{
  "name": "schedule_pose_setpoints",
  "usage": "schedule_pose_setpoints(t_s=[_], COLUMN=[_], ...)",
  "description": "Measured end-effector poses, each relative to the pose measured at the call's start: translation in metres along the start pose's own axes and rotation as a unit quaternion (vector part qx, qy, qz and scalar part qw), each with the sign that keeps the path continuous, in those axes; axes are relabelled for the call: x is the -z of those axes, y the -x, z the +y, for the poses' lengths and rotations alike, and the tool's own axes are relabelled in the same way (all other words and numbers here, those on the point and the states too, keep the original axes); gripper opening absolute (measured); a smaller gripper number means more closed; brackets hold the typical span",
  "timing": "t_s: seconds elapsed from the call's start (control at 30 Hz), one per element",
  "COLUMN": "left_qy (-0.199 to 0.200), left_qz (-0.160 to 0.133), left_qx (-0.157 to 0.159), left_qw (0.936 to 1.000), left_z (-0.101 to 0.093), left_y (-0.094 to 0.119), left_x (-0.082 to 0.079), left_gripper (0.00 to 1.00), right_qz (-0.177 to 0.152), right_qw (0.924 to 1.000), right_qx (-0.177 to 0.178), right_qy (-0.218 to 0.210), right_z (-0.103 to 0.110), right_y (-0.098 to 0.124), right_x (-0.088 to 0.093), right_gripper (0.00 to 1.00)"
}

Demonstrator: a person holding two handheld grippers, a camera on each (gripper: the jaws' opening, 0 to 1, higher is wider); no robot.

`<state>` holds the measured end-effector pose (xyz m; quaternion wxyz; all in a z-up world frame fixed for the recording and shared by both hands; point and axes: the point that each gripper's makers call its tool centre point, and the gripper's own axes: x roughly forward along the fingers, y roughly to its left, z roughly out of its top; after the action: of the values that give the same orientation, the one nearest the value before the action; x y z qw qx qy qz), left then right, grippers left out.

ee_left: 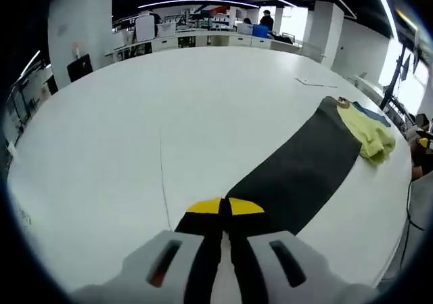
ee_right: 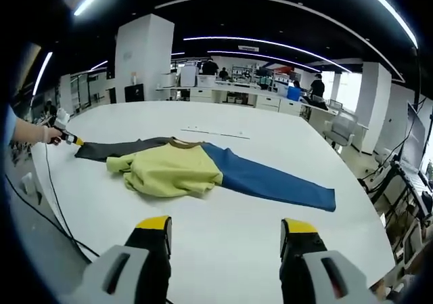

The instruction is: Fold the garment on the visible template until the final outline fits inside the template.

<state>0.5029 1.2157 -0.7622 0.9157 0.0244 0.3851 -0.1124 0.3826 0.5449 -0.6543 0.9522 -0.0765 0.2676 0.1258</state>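
L gripper [ee_left: 225,212], bottom centre of the left gripper view, has its yellow-tipped jaws pinched together on the end of the dark sleeve [ee_left: 298,168] of the garment [ee_right: 176,168]; the sleeve runs taut from there to upper right of frame, up to the yellow body. Same gripper shows in the right gripper view at far left, mid-height, at the dark sleeve's end, w/ a person's hand [ee_right: 30,133] behind it. R gripper [ee_right: 226,231], bottom of the right gripper view, jaws spread wide, nothing between them, hovering over bare white table [ee_right: 270,263] just short of the garment. Garment: long-sleeved top, yellow torso bunched/rumpled at centre, brown collar at the top edge, one sleeve dark (frame left), other sleeve blue [ee_right: 277,182], lying flat and stretching toward right of frame. Lies mid-table, nearer the table's front edge. Template outline: can't make it out in either view. Step, my read: early, sleeve fold on the dark side, nothing folded neatly yet. Next move prob. carries the dark sleeve across onto the yellow body; needs the R gripper to pin or smooth the torso so it doesn't drag. Blue sleeve to follow.
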Motion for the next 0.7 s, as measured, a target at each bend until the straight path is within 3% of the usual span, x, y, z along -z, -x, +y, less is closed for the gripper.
schedule_pose_setpoints(t_s=[0.23, 0.4, 0.47, 0.53, 0.6, 0.67, 0.7], left_qy=[-0.008, -0.008, 0.001, 0.009, -0.001, -0.021, -0.038], left_qz=[0.018, 0.016, 0.003, -0.005, -0.011, -0.015, -0.034], left_qx=[-0.002, -0.003, -0.009, -0.005, 0.000, 0.012, 0.018], left_qw=[0.9998, 0.9998, 1.0000, 0.9999, 0.9999, 0.9996, 0.9986], left_z=[-0.004, -0.003, -0.001, -0.002, -0.007, -0.014, -0.017], left_y=[-0.004, -0.004, -0.004, -0.003, -0.001, 0.002, 0.003], left_x=[0.006, 0.006, 0.003, 0.001, -0.001, -0.002, -0.008], left_gripper=[0.00, 0.00, 0.01, 0.10, 0.26, 0.38, 0.44], right_qz=[0.004, 0.006, 0.008, 0.008, 0.008, 0.007, 0.006], right_qw=[1.0000, 1.0000, 1.0000, 1.0000, 1.0000, 1.0000, 1.0000], right_qx=[-0.003, -0.005, -0.005, -0.005, -0.005, -0.005, -0.005], right_qy=[-0.003, -0.002, -0.001, -0.001, -0.003, -0.004, -0.005], right_z=[0.002, 0.003, 0.002, 0.001, 0.000, 0.000, -0.001], right_y=[-0.004, -0.006, -0.006, -0.006, -0.006, -0.005, -0.005], right_x=[0.001, 0.002, 0.003, 0.004, 0.004, 0.004, 0.004], right_gripper=[0.64, 0.64, 0.64, 0.64, 0.64, 0.64, 0.64])
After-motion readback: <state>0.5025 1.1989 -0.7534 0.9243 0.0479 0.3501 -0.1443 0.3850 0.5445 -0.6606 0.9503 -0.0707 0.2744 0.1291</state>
